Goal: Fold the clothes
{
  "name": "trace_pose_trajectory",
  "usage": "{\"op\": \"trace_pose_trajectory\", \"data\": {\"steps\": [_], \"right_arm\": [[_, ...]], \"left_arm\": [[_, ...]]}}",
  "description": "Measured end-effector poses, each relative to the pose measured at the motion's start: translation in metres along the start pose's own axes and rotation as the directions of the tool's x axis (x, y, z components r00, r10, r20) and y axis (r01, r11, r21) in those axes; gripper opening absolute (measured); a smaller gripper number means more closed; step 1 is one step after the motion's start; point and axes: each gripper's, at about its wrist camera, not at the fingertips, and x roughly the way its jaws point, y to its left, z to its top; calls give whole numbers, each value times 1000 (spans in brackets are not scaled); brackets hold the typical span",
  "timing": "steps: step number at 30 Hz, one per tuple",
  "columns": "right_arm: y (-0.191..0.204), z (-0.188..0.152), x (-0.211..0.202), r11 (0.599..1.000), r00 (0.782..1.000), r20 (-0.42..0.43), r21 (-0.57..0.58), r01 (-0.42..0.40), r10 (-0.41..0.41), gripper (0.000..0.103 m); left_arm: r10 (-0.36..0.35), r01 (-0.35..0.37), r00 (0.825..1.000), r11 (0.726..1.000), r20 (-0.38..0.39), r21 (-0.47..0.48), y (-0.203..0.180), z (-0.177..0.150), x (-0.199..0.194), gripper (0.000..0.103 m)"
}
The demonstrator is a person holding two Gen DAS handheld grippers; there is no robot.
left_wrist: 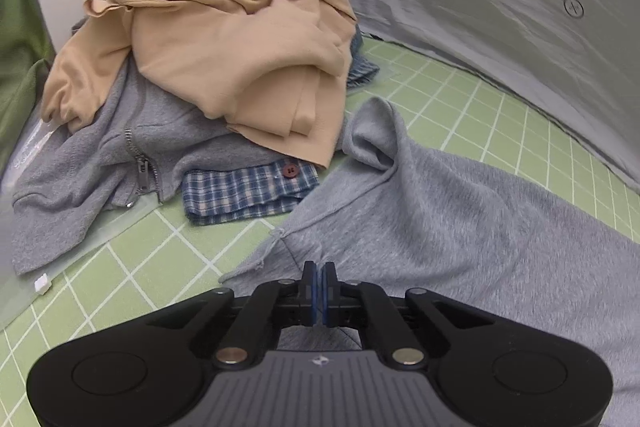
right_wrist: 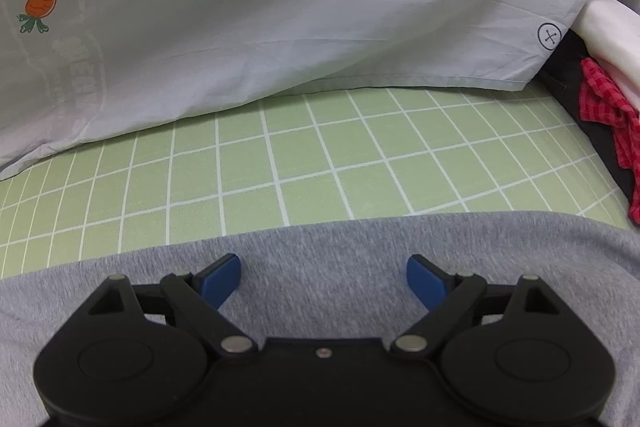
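The black left gripper [left_wrist: 319, 273] is clenched on the spread grey fleece garment [left_wrist: 460, 227]; the right gripper [right_wrist: 323, 277], released, hovers over that garment.

I see a grey sweatshirt-knit garment [left_wrist: 460, 227] spread nearly flat on the green grid mat, near side, with one bunched corner [left_wrist: 370, 135] standing up at its far edge. In the right wrist view the same grey garment [right_wrist: 320, 251] shows a straight far edge. Far left sits an unfolded heap: a tan top [left_wrist: 224, 27] crumpled on top, a grey zip hoodie [left_wrist: 80, 167] under it, and a blue plaid shirt [left_wrist: 248, 193] with a red button poking out from beneath.
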Motion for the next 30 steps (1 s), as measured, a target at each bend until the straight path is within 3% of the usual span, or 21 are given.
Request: {"op": "trace_pose_trajectory", "data": {"steps": [5,11,14,21,25,30], "right_arm": [[-2,-1,-1,1000,1000,-1,-15,3,-3,90],[-2,0,-1,1000,1000,-9,-1,-1,1,90],[-4,0,-1,1000,1000,-13,10,1,-1,90],[-17,7,-3,998,999,-9,59,32,-32,90],[-33,10,-3,993,998,-7,100,64,-63,90],[-65,10,-5,971,986,2,172,167,-170,90]], "left_arm": [[56,-47,998,982,42,-185,33,-2,-23,1],[87,-88,996,976,-18,-198,42,-7,-24,4],[21,-21,1000,969,-4,-247,41,3,-23,20],[-119,123,992,977,36,-173,3,45,10,52],[-94,95,996,984,14,-150,-14,60,34,52],[-94,92,996,982,-3,-165,-15,63,43,52]]}}
